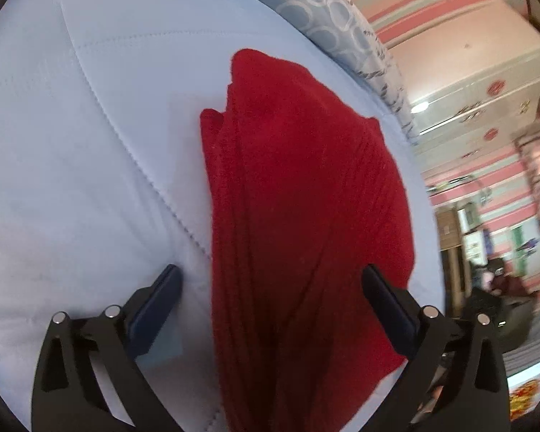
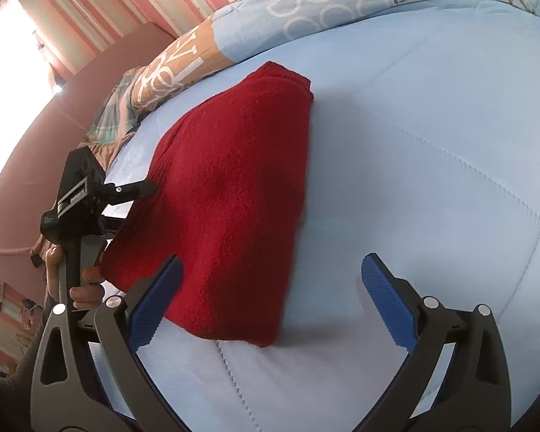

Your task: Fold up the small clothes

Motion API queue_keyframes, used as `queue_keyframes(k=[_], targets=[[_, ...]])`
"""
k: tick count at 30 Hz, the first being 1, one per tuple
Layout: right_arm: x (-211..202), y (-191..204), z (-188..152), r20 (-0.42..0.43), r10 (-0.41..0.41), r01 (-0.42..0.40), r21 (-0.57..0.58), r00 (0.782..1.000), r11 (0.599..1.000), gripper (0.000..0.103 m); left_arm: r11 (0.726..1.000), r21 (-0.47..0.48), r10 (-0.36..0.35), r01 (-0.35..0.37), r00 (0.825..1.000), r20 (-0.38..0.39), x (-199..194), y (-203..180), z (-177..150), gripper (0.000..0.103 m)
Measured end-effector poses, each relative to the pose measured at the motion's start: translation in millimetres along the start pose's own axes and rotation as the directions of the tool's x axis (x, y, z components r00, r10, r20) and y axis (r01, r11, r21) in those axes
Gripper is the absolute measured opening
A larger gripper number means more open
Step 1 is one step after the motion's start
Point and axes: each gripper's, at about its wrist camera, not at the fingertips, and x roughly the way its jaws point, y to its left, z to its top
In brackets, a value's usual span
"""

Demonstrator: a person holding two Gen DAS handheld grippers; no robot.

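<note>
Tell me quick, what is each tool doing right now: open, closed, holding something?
Left tool: open, holding nothing; the red garment lies between its fingers.
Right tool: open, holding nothing, over the garment's edge.

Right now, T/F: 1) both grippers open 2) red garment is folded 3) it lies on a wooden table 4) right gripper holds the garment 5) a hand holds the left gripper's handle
1) True: left gripper and right gripper both stand open.
2) True: the red knit garment lies folded.
3) False: it lies on a light blue quilted bedcover.
4) False: its pads grip nothing.
5) True: a hand grips the handle.
</note>
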Motion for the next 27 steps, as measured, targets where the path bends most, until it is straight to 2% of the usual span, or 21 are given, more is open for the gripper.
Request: queue_keyframes(k=[2,4,7,11,13,15,17,23,27], targets=[[1.8,-1.1,0.1,-0.002,0.003,-0.003,0.001,1.000,1.000,0.099,1.000,-0.018,-0.018,0.017,1.000,-0.007,-0.2,2.2,4.5,0.100],[2.1,-1.4,-1.0,-0.003,0.001,-0.001,0.011,1.000,1.000,0.099,1.000,-0.014,0.001,-0.001,1.000,-0.012,3.0,-1.2,8.9,0.101],[2.6,-3.0,-1.7,-0.006,0.004,-0.004,0.016,1.000,1.000,0.099,0.997,0.047,0.061,-0.059,0.998,-0.035,15.0,-12.1,13.7,0.101],[2.5,-2.6,-3.6,-0.016,0.001,-0.001,0.016,1.000,1.000,0.099,0.994,0.097,0.047,-0.040,0.997,-0.066,33.4,-19.8,23.1,0.101],[2.4,-2.5,-3.1,-0.016,0.006,-0.006,0.020,1.000,1.000,0.099,0.992,0.107,0.069,-0.061,0.995,-0.069,40.1,-20.6,22.8,0.101],[3.1,-1.4,-2.9,-0.014,0.007,-0.007,0.017,1.000,1.000,0.099,0.983,0.158,0.101,-0.090,0.993,-0.062,43.8,-28.1,17.9,0.101],[5.2,-0.8,-3.5,-0.017,0.003,-0.003,0.013,1.000,1.000,0.099,0.980,0.177,0.102,-0.089,0.992,-0.069,45.4,-33.0,14.9,0.101],[6.1,0.3,-4.3,-0.015,0.000,0.000,0.007,1.000,1.000,0.099,0.985,0.160,0.089,-0.069,0.989,-0.115,58.0,-31.0,28.0,0.101],[4.4,1.3,-5.1,-0.014,0.007,-0.007,0.008,1.000,1.000,0.099,0.989,0.138,0.074,-0.056,0.989,-0.125,45.6,-23.5,28.1,0.101]])
